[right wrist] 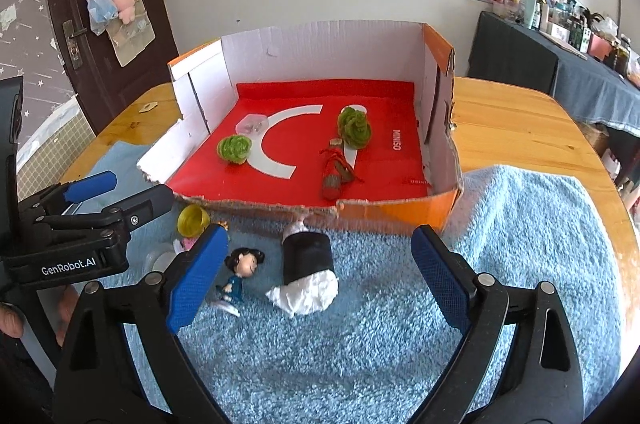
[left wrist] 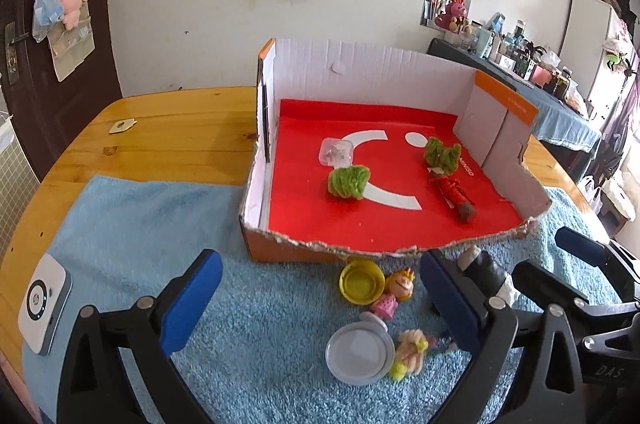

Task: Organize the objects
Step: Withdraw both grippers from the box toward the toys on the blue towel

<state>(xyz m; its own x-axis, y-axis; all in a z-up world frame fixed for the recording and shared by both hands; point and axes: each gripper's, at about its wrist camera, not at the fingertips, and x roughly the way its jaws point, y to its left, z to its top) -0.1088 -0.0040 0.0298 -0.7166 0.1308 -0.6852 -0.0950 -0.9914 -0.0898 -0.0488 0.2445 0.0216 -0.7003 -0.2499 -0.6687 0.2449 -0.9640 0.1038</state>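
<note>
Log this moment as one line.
left gripper: open, empty | right gripper: open, empty | box: two green tufts, red bundle, clear case | towel: figurines, lids, black roll

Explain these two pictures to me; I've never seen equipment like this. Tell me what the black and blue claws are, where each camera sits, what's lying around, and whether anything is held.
Each claw is a hand-held two-finger gripper with its own camera looking along the fingers. One view comes from the left gripper, the other from the right gripper. Both stand open, holding nothing. On the fluffy blue towel lie a dark-haired figurine in blue, a black roll stuffed with white paper, a yellow cap, a round clear lid and a crowned figurine in pink. The torn cardboard box with red lining already holds two green fuzzy balls and a red bundle.
</note>
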